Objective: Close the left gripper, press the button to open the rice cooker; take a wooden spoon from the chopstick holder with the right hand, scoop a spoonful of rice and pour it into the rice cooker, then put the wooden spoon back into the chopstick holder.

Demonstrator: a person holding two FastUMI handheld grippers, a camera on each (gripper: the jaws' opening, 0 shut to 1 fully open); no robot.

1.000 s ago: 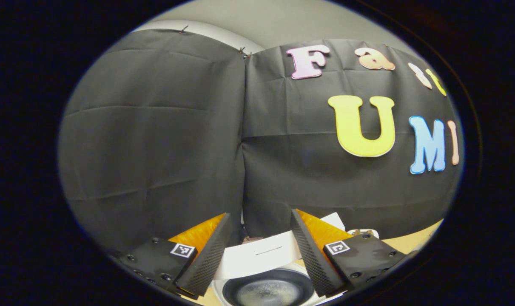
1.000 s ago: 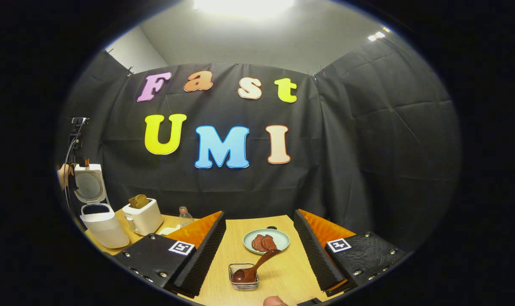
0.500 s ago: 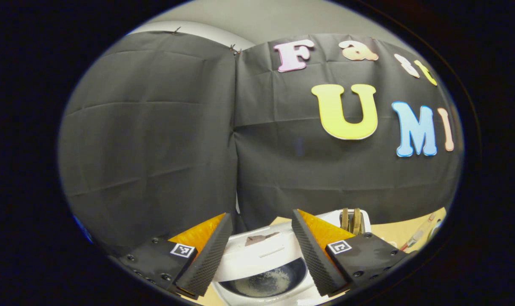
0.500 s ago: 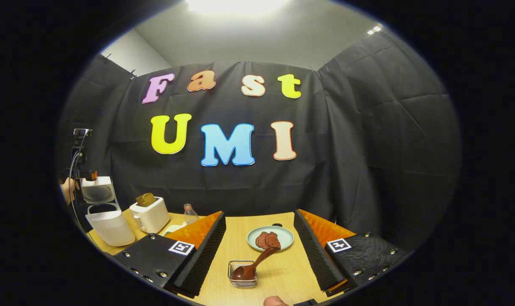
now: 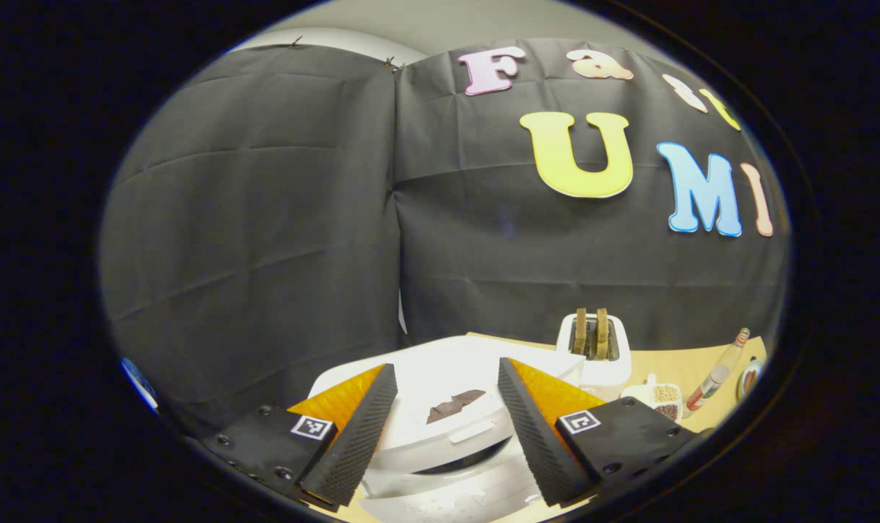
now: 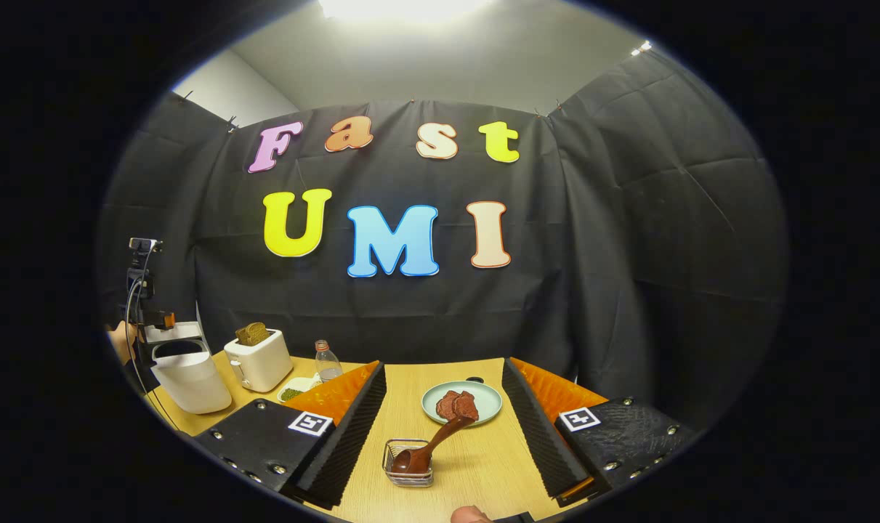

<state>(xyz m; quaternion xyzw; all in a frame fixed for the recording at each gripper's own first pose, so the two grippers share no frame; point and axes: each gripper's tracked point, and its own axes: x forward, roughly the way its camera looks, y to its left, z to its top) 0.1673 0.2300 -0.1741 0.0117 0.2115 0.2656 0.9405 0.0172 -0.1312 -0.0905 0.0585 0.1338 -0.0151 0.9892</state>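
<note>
My left claw gapes, holding nothing, over the cooker at 6 o'clock. My right claw is spread too; the spoon rests in the holder on the counter between its fingers.

Both tongs agape, empty

Left gripper view close above the rice cooker, facing the wall, right gripper view farther back over the table, both sharing the toaster.
</note>
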